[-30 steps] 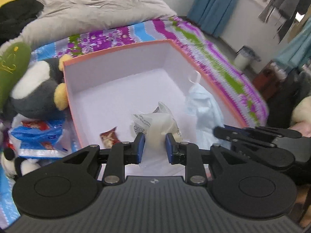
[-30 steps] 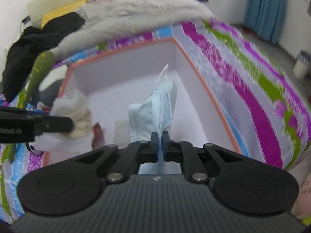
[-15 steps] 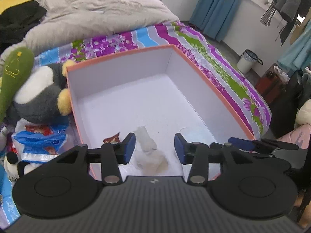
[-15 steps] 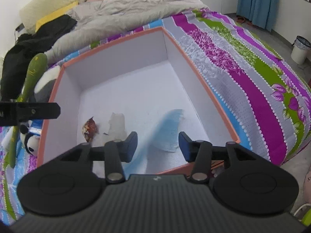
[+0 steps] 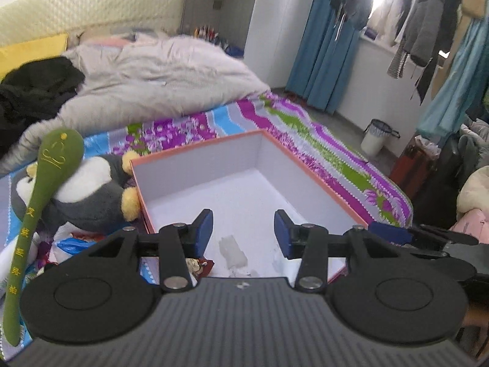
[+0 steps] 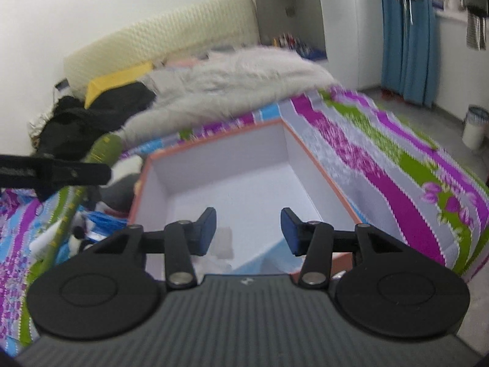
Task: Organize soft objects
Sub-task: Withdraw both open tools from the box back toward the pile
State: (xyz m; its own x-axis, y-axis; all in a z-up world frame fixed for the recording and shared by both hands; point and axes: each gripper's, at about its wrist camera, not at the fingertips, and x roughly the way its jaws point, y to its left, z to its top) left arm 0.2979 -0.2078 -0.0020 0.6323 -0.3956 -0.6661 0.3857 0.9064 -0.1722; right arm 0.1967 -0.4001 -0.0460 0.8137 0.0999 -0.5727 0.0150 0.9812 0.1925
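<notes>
Item 1. Left gripper [image 5: 243,232]: black two-finger claw with blue pads, jaws parted and empty, having just been opening. Nothing sits between the pads.

Item 2. Right gripper [image 6: 248,229]: same make, jaws likewise parted and empty, having just been opening; its view is blurred.

Item 3. Shallow rectangular cardboard box, orange outside and white inside [image 5: 195,169]: directly ahead of and below both claws, resting on the striped purple, green and blue bedsheet [image 5: 336,159].

Item 4. Small crumpled white plastic wrapper [image 5: 233,249]: on the box floor, just beyond and below the left claw, between its pads in line of sight but clear of them. Judged very light, limp and slippery; best pinched at a bunched fold.

Item 5. Pale blue face mask [image 6: 259,260]: on the box floor just under the right claw, partly hidden by it. Judged light and floppy; take by the pleated body or an ear loop.

Item 6. Small red snack packet [image 5: 200,267]: in the box, near corner, below the left finger.

Item 7. Grey-and-white plush penguin with yellow feet [image 5: 91,195]: outside the box, left of the left claw, apparently touching the box wall. Judged soft, bulky, compressible; grip a foot or wing.

Item 8. Long green spoon-shaped plush with yellow embroidery [image 5: 49,177]: lying over the penguin, far left. Judged soft and bendy; grip mid-handle.
</notes>
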